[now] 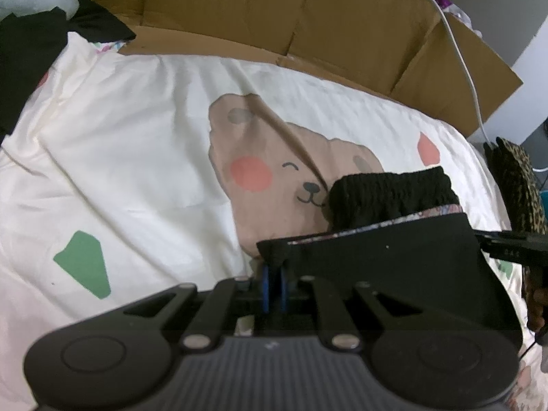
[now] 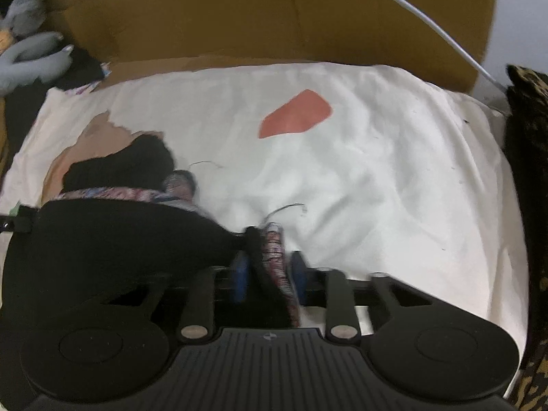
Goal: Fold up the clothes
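A: While both grippers pinch the same black garment [image 1: 394,260], where does it sit in each view?

B: In the left wrist view it fills the lower right of the frame, running from the left gripper [image 1: 274,274] off toward the right edge. In the right wrist view the garment [image 2: 113,246] spreads across the lower left, reaching the right gripper [image 2: 270,260] at bottom centre.

A: So its long axis runs between the two?

B: It appears so. The cloth is stretched side to side, one end in each gripper, with a patterned lining [image 2: 274,257] showing along the upper edge. The ribbed waistband [image 1: 390,195] bunches just above that edge, resting on the bear-print bedsheet [image 1: 137,157].

A: How do the jaws stand?

B: The left one's blue pads [image 1: 265,286] are pressed nearly together on a corner of the black cloth. The right one's pads [image 2: 239,274] stand a little wider, with a thick fold of cloth and lining clamped between them.

A: Which is nearer the waistband?

B: Neither clearly; it lies between them, a little further up the frame than both. Any fold probably turns on carrying the held edge toward the cardboard [image 1: 239,10] at the top of the frame, across that side-to-side axis. How many folds the garment already carries, the pictures do not settle.
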`<state>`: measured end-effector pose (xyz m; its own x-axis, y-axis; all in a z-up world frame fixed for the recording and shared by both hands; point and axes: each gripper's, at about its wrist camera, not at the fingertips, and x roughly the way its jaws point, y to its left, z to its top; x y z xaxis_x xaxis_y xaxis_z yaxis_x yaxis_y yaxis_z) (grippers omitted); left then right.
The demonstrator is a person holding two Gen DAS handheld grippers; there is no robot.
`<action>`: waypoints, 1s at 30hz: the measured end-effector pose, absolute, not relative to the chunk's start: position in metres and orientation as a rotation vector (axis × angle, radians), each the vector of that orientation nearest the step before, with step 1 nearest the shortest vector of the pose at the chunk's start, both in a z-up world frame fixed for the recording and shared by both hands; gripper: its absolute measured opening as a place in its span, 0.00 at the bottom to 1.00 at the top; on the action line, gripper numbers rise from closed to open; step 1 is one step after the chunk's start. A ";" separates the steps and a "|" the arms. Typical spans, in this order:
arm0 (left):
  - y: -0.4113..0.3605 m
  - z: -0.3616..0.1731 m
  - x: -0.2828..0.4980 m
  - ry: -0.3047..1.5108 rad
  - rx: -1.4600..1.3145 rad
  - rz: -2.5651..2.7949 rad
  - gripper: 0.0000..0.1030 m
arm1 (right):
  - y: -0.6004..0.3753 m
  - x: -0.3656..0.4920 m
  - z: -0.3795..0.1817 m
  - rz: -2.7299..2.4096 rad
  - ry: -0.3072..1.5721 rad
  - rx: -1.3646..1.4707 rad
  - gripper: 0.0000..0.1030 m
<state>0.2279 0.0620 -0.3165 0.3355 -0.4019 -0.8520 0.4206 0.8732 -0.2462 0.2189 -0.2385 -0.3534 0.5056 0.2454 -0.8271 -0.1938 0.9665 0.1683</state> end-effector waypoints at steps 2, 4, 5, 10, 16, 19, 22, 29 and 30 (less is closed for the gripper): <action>0.064 -0.315 0.226 1.096 0.010 -0.535 0.07 | -0.238 0.218 -0.350 0.269 1.007 0.056 0.07; 0.069 -0.310 0.221 1.083 -0.022 -0.522 0.06 | -0.243 0.215 -0.343 0.255 0.994 0.083 0.05; 0.072 -0.307 0.218 1.077 -0.041 -0.516 0.06 | -0.248 0.213 -0.338 0.243 0.984 0.107 0.05; 0.080 -0.289 0.209 1.039 -0.084 -0.518 0.06 | -0.276 0.202 -0.303 0.191 0.909 0.227 0.05; 0.081 -0.273 0.207 1.011 -0.105 -0.525 0.06 | -0.281 0.192 -0.277 0.196 0.856 0.270 0.05; 0.081 -0.271 0.208 1.002 -0.107 -0.519 0.06 | -0.279 0.192 -0.273 0.197 0.844 0.275 0.05; 0.082 -0.269 0.212 0.996 -0.122 -0.508 0.06 | -0.278 0.198 -0.271 0.199 0.841 0.282 0.04; 0.082 -0.269 0.224 0.979 -0.118 -0.495 0.06 | -0.275 0.212 -0.266 0.202 0.835 0.297 0.05; 0.081 -0.271 0.226 0.982 -0.116 -0.492 0.06 | -0.274 0.214 -0.265 0.203 0.834 0.299 0.05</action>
